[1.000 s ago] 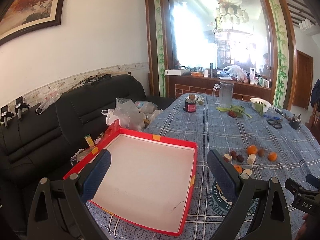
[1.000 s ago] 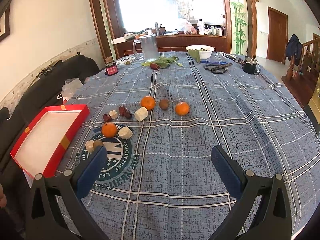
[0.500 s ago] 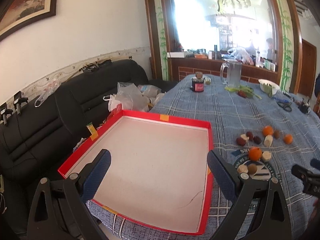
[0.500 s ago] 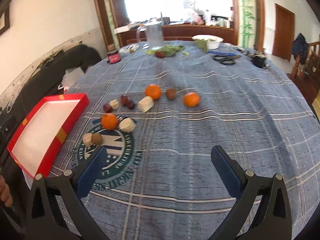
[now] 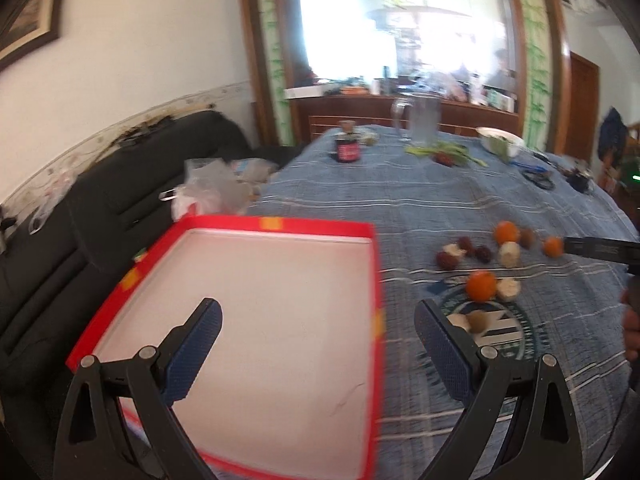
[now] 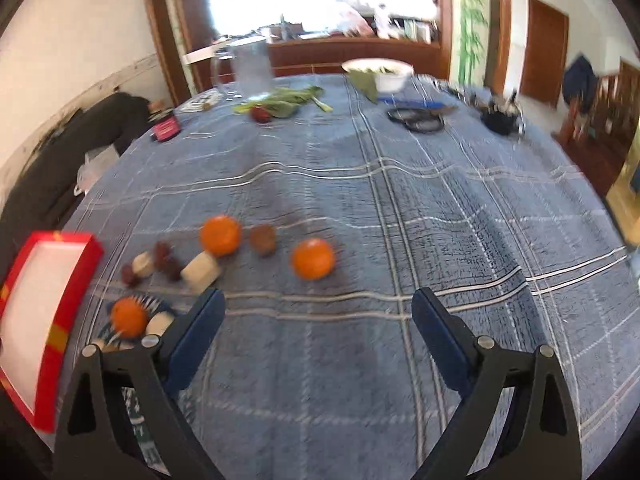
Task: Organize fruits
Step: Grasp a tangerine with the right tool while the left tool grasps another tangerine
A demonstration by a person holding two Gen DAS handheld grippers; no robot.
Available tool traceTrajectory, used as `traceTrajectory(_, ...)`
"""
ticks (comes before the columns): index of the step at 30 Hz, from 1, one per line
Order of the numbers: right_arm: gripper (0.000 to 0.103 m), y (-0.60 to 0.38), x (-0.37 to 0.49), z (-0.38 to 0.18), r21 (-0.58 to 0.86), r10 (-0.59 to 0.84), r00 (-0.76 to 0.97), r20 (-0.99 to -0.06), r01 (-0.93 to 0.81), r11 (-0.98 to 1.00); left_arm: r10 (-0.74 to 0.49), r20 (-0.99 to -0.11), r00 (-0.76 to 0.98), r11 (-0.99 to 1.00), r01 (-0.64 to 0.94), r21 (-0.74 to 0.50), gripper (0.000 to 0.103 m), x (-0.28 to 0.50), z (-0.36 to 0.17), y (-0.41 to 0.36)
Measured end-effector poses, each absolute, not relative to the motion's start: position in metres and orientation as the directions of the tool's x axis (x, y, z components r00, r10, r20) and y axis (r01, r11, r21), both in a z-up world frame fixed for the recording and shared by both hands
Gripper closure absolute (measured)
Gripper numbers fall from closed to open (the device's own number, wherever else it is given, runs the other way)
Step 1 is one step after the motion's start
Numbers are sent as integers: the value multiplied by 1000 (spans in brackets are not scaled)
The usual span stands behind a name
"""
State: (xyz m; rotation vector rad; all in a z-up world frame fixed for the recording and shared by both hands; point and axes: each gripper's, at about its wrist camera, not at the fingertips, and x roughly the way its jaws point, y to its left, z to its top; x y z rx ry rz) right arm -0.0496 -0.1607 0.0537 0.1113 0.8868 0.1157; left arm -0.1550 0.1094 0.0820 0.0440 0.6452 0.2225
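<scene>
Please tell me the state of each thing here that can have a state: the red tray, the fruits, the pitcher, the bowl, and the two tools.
Red tray: nothing inside, lying flat at the table edge.
Oranges: three, loose on the cloth, outside the tray.
Glass pitcher: upright.
White bowl: upright, greens inside.
Left tool: open, holding nothing, above the tray.
Right tool: jaws closing, nothing between them.

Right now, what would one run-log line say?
stage: reaching | left gripper: open over red tray, empty | right gripper: closing, nothing between jaws, facing orange | fruits: all on tablecloth
</scene>
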Motion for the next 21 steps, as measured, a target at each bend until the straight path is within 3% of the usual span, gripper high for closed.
traceTrajectory(10,45,-153,-3,22,155,146,537,-831,-28,988,159,-684,712,984,-56,170,7,-103,62,67)
traceTrajectory(12,52,-152,-3,23,152,154,553,-819,-50,987,154,-702,695,983,-39,178,15,-95,56,60)
traceTrajectory(16,69,-151,-5,22,147,166,584,-794,-81,986,140,-735,663,984,-11,178,20,-81,47,47)
traceTrajectory(21,71,-165,-3,23,250,240,569,-786,-62,966,128,-764,633,983,21,182,24,-67,39,35)
